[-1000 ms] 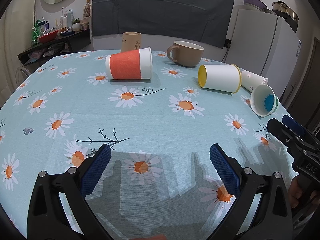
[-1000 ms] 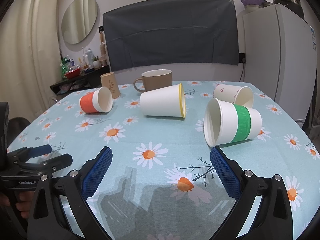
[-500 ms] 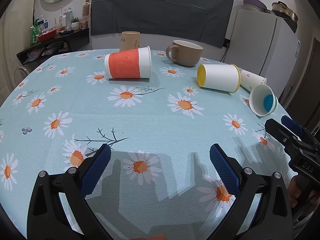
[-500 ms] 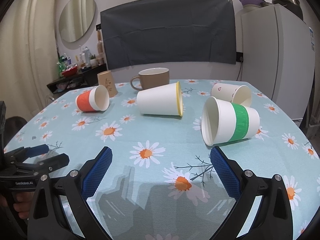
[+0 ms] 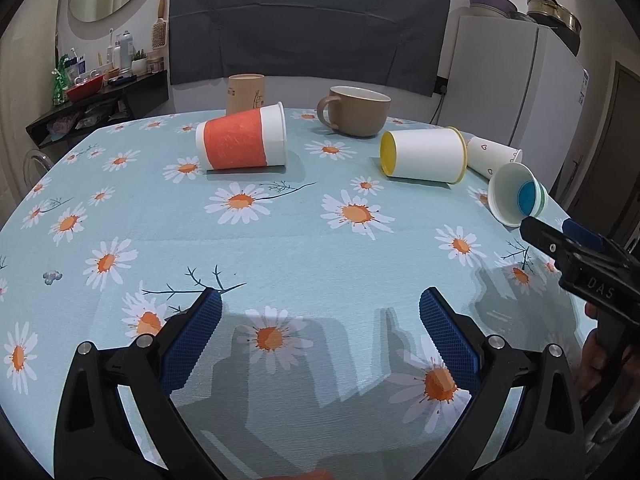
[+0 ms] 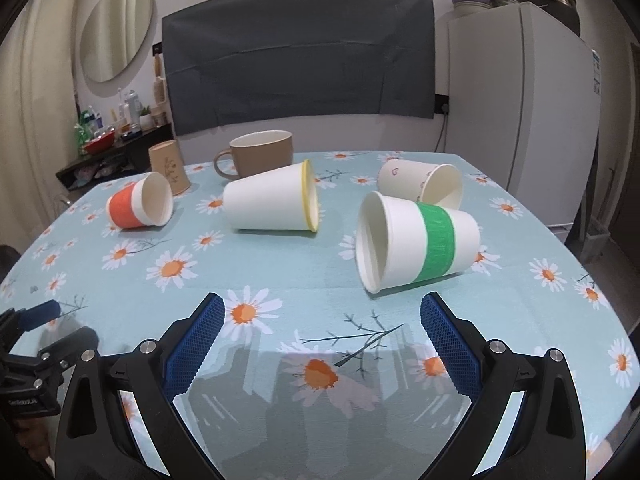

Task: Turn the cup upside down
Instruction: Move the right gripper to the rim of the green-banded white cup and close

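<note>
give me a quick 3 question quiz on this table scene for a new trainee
1. True or false: the green-banded cup stands upright.
2. Which cup lies nearest the right gripper? A) orange-banded cup B) green-banded cup C) brown mug
3. Fill in: the left gripper has its fingers ____ and holds nothing.

Key: 1 false, it lies on its side on the tablecloth. 2 B. 3 open.
</note>
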### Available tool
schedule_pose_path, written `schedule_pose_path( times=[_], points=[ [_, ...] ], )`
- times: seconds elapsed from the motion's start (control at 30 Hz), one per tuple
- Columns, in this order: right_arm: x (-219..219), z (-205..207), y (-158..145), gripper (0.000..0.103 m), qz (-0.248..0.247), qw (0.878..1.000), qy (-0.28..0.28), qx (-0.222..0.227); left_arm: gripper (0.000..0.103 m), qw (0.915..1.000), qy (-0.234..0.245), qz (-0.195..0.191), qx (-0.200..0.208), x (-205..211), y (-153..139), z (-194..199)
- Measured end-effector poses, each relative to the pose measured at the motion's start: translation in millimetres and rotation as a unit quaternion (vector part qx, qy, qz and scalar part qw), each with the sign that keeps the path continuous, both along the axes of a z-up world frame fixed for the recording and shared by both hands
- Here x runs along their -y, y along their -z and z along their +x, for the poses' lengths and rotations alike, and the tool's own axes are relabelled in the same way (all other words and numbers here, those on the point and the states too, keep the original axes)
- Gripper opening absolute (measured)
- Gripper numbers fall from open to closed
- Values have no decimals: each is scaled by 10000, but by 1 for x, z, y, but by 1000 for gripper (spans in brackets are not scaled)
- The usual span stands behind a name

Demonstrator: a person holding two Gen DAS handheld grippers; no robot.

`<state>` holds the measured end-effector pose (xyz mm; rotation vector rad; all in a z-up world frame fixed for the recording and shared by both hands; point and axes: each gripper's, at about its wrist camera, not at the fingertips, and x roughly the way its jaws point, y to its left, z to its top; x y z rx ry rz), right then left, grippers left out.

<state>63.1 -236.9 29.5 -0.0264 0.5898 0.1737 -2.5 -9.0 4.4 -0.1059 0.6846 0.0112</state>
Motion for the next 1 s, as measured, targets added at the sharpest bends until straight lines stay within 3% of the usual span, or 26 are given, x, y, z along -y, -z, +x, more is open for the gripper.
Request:
schedule_pose_path(
  times=[0.13,0.27,0.53,0.6,0.73,0.9,1.0],
  points=[
    [7,11,-6,94,-321,9990,325,8,97,9998,135,162,24,6,-2,2],
    [12,27,-8,93,-545,9971,509,-123,97,9993,356,-26,53,7,-4,6],
    [18,48,-8,90,-964,9920,787,-215,97,9977,680,2,60,28,-24,28],
    [20,55,-5,70,-1074,9901,847,-316,97,9977,663,128,36,35,-28,38],
    [25,65,3,57,-1011,9897,850,-548,97,9972,705,238,-59,46,-31,56],
    [31,73,10,19,-1066,9876,901,-723,97,9949,967,147,-240,58,-29,68],
    [37,74,11,10,-972,9881,913,-769,97,9927,1166,160,-258,67,-28,67]
  ],
)
